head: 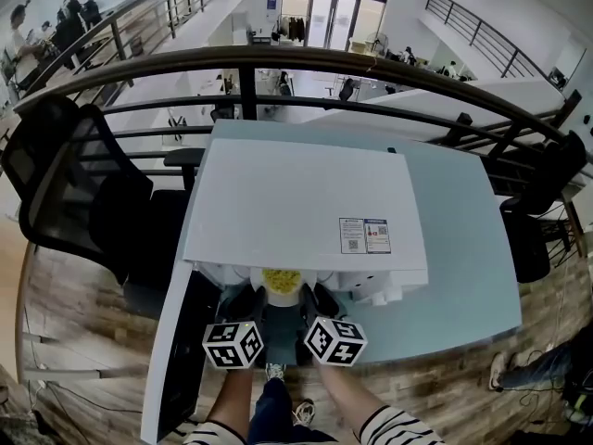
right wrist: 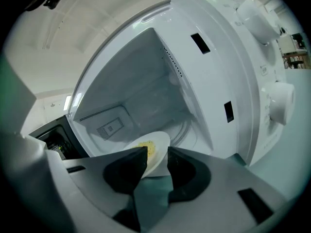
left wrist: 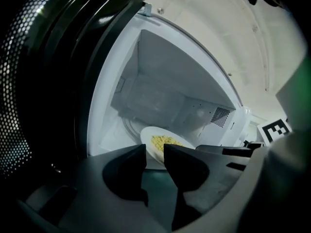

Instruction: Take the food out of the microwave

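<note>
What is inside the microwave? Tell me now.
The microwave holds a white plate of yellow food, sitting at the opening. The left tongs and right tongs cover the plate's near rim and whatever lies under it.

Looks like an open-plan office, up on a mezzanine: black railing [head: 306,61], mesh chair [head: 65,184] beside the desk [head: 463,248], glass doors [head: 329,17] below.
</note>
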